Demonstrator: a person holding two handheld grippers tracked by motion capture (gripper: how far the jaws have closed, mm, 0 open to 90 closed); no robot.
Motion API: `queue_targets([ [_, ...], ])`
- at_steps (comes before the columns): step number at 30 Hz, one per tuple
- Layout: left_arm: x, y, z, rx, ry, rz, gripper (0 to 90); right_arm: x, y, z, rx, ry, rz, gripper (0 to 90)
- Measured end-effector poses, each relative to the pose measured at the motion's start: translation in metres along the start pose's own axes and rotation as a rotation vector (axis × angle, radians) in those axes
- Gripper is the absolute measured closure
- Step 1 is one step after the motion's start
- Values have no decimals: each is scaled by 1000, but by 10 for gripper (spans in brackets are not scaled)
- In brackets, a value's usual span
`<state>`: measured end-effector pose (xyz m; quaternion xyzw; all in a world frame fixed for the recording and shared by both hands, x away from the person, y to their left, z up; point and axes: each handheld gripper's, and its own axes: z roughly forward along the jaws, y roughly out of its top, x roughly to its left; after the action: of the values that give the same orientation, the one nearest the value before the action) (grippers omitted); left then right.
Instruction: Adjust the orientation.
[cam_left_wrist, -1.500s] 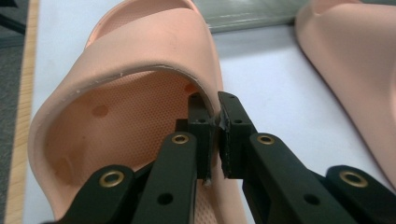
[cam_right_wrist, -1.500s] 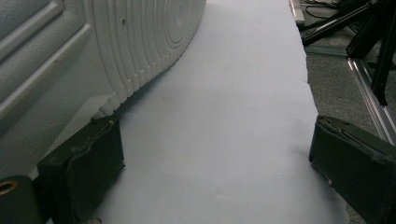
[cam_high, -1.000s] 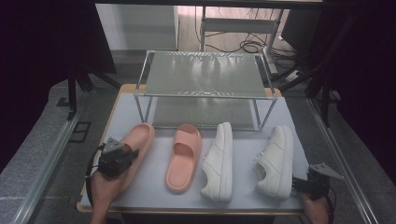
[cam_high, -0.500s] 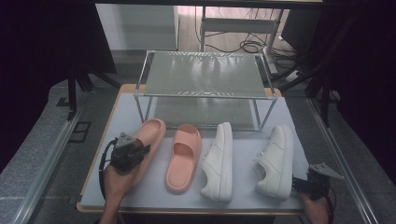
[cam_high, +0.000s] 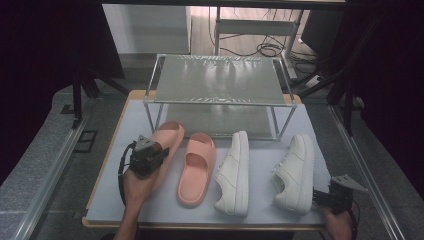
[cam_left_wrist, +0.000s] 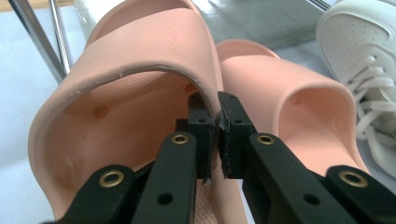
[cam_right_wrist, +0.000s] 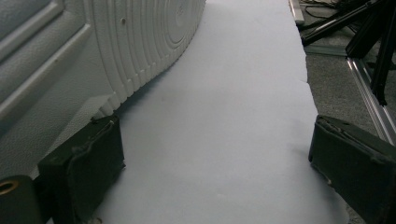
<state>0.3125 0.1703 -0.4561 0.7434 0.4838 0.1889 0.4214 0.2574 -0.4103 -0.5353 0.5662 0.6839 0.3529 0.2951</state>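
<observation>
In the high view, the left tool (cam_high: 156, 150) sits at the lower left of the frame, over the heel part of the left pink slipper (cam_high: 169, 137). The left gripper view shows why: its two black jaws are closed almost fully on the edge of the slipper's strap (cam_left_wrist: 154, 56), with only the thin rubber between them. Holding the strap and not the sole seems a sensible choice, because the strap is a thin raised edge that the jaws can pinch. The slipper lies on the grey surface (cam_high: 125, 125), just in front of the left leg of the glass shelf (cam_high: 217, 80), and it is just beside the second pink slipper (cam_high: 196, 167).

The right tool (cam_high: 327, 197) rests at the lower right corner of the frame, low on the surface. In the right gripper view its jaws stand wide apart and hold nothing; the left one is beside the sole of the white sneaker (cam_right_wrist: 140, 42).

Above the slippers the shelf top is bare, so there is room to lift upward. To the left, the surface edge is near. To the right, the other slipper and a second white sneaker (cam_high: 235, 172) leave little free space.
</observation>
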Motion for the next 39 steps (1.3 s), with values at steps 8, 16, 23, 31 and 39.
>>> queue_targets([
  [8, 0, 12, 13, -23, 16, -13, 847, 0, 0, 0, 0, 0, 0, 32],
  [16, -1, 25, 33, -37, 61, -30, 847, 0, 0, 0, 0, 0, 0, 32],
  [23, 1, 36, 56, -48, 90, -46, 846, 0, 0, 0, 1, 1, 2, 32],
  [31, 4, 47, 82, -75, 127, -84, 842, 0, 0, 0, 0, 0, 0, 32],
  [39, 7, 53, 105, -65, 168, -90, 830, 0, 0, 0, 0, 1, 0, 32],
])
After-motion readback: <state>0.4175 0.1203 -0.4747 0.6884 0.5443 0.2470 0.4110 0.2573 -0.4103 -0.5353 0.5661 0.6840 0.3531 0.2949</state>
